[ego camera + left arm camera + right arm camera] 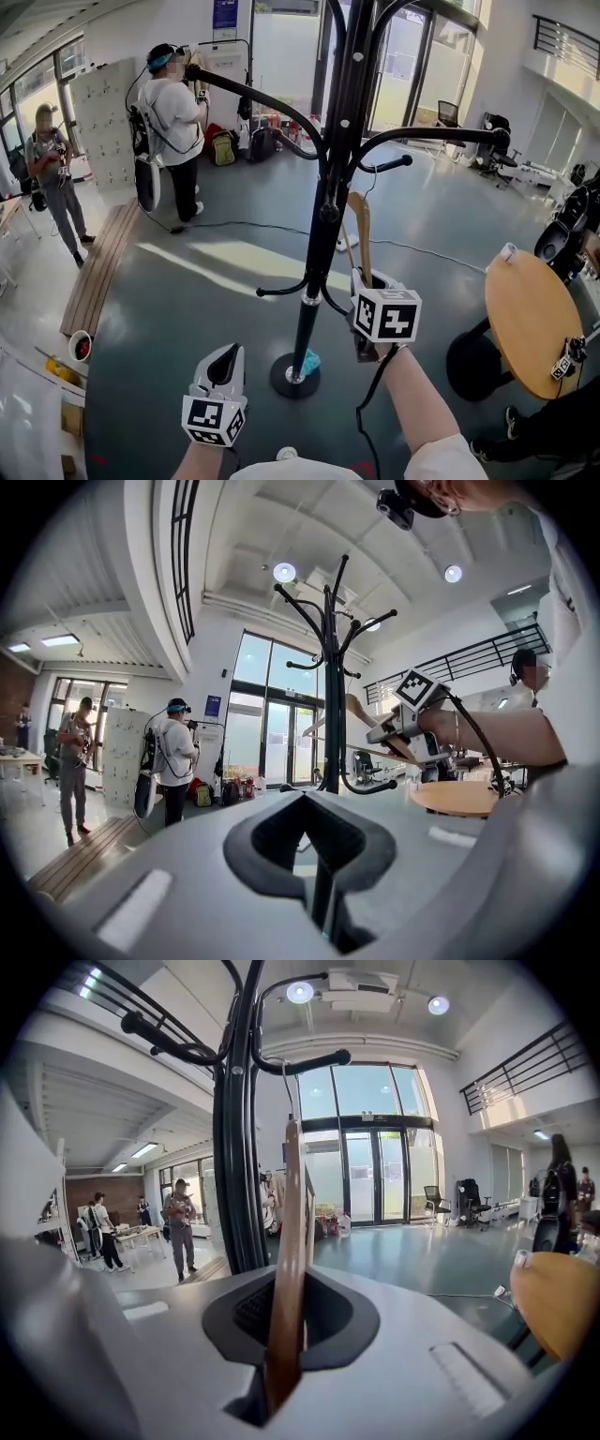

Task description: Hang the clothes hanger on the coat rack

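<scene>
The right gripper's jaws are clamping the lower end of a wooden clothes hanger, which is filling the slot between them. The hanger is standing nearly upright, pointing toward 12 o'clock from the gripper, just to the 3 o'clock side of the black coat rack's pole. Its thin wire hook is reaching up close to one of the rack's curved arms, and I cannot tell whether the two are touching.

The left gripper's jaws are sitting pressed together with nothing between them. It is hanging low at about 8 o'clock from the rack's round base, well apart from the hanger.

Further out, a round wooden table is standing at 3 o'clock from the right gripper. Toward 10 o'clock, across the grey floor, a person in a white shirt is standing with their back turned. Another person is standing at the far left beside a long wooden bench.
</scene>
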Demonstrator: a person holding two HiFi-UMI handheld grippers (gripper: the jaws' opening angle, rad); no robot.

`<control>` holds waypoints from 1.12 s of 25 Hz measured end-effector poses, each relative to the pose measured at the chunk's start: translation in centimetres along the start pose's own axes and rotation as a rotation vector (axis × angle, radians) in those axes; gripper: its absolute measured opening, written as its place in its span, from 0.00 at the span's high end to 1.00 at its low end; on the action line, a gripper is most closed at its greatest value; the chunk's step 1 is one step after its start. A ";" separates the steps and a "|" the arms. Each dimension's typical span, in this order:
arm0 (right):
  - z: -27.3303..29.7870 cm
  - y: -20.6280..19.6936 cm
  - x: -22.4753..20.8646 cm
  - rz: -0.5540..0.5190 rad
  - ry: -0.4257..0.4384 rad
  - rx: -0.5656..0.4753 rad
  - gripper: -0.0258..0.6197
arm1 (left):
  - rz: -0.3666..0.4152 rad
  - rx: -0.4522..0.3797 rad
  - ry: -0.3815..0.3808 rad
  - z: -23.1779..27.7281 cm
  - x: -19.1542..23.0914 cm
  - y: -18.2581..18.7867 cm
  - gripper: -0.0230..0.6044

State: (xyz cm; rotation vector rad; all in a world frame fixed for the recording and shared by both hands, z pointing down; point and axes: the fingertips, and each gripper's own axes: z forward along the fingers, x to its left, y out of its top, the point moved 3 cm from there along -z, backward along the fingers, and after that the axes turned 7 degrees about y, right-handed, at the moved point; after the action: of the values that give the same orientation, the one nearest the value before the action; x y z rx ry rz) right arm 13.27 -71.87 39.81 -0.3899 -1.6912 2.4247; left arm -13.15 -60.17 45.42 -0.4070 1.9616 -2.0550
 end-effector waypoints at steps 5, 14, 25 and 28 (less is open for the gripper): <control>-2.8 0.8 0.4 -0.010 0.009 -0.115 0.62 | 0.007 -0.010 -0.016 -0.6 -1.2 0.7 0.96; -12.0 1.7 2.1 -0.079 0.002 -0.299 0.58 | 0.009 -0.077 -0.035 -2.3 -4.5 3.3 0.96; -23.4 -5.9 2.6 -0.118 -0.046 -0.363 0.92 | 0.016 -0.124 -0.060 -7.4 -12.7 5.4 0.96; -25.4 -8.8 2.6 -0.102 -0.031 -0.323 0.92 | 0.017 -0.137 -0.066 -9.4 -14.8 5.7 0.96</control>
State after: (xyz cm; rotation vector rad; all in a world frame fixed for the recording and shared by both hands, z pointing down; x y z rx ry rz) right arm 18.31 -45.35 39.47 -0.2970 -2.0672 2.0996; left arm -3.03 -46.07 39.07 -0.4792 2.0653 -1.8787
